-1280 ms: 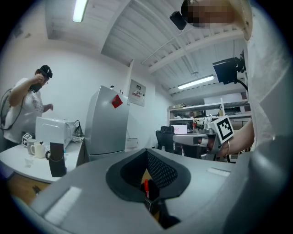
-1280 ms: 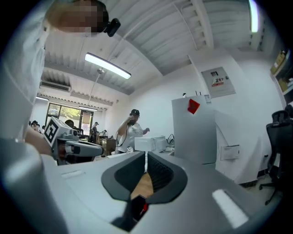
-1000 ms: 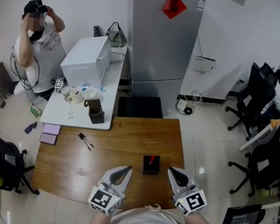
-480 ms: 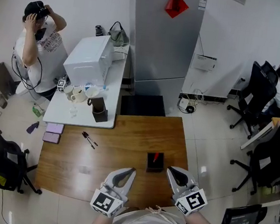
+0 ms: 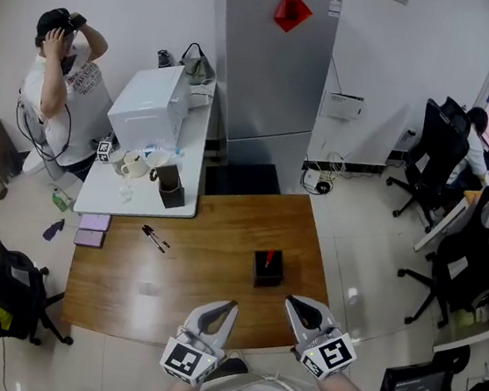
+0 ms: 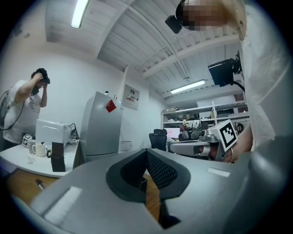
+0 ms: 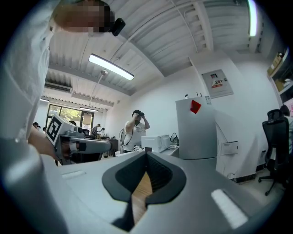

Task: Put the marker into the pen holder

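Observation:
On the wooden table [image 5: 199,273] stands a black square pen holder [image 5: 268,269] with a red-tipped marker [image 5: 267,258] upright in it. Two dark markers [image 5: 153,237] lie loose on the far left part of the table. My left gripper [image 5: 231,305] and right gripper [image 5: 290,301] hover over the near edge, both short of the holder and to either side of it. In the left gripper view the left gripper [image 6: 146,151] has its jaws together and empty. The right gripper [image 7: 146,153] is likewise shut on nothing.
A white side table [image 5: 107,195] beyond the far left corner carries a white box-shaped appliance [image 5: 154,104], cups and a black container [image 5: 172,195]. A grey fridge [image 5: 274,61] stands behind. A person [image 5: 60,79] stands far left. Purple pads [image 5: 90,229] lie at the left corner. Office chairs [image 5: 462,261] stand at the right.
Both grippers have drawn back a little toward the near edge of the table, and the head view has shifted slightly. The pen holder and the loose markers have stayed put.

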`<state>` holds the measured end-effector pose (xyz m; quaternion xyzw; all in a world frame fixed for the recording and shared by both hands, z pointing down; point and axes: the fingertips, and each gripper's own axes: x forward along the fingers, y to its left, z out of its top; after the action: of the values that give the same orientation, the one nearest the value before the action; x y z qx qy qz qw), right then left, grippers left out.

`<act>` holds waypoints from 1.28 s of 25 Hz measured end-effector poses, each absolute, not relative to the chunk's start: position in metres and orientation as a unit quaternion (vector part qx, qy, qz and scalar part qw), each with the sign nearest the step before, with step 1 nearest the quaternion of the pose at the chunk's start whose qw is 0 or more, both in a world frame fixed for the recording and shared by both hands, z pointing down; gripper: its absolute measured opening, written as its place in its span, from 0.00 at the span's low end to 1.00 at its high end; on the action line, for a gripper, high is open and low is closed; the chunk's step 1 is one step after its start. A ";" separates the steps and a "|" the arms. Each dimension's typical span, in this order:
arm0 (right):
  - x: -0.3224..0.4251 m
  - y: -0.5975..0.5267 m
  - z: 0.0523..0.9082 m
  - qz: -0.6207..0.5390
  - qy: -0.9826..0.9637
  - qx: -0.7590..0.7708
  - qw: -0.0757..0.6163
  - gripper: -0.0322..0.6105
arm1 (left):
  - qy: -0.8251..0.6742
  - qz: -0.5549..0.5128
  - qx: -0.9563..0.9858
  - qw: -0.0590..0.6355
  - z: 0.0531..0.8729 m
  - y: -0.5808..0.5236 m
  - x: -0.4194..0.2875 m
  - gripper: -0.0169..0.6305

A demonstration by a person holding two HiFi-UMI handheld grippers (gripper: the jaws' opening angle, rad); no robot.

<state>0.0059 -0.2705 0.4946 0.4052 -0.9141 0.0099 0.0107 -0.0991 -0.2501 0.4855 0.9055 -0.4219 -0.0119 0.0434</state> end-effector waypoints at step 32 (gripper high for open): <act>0.050 -0.108 0.492 0.030 -0.934 0.356 0.023 0.05 | -0.458 -0.007 0.888 0.036 0.468 -0.097 -0.051 0.05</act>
<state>0.0499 -0.1083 0.4924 0.3562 -0.9337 0.0295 0.0233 -0.0510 -0.0975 0.4681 0.8883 -0.4578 -0.0067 0.0356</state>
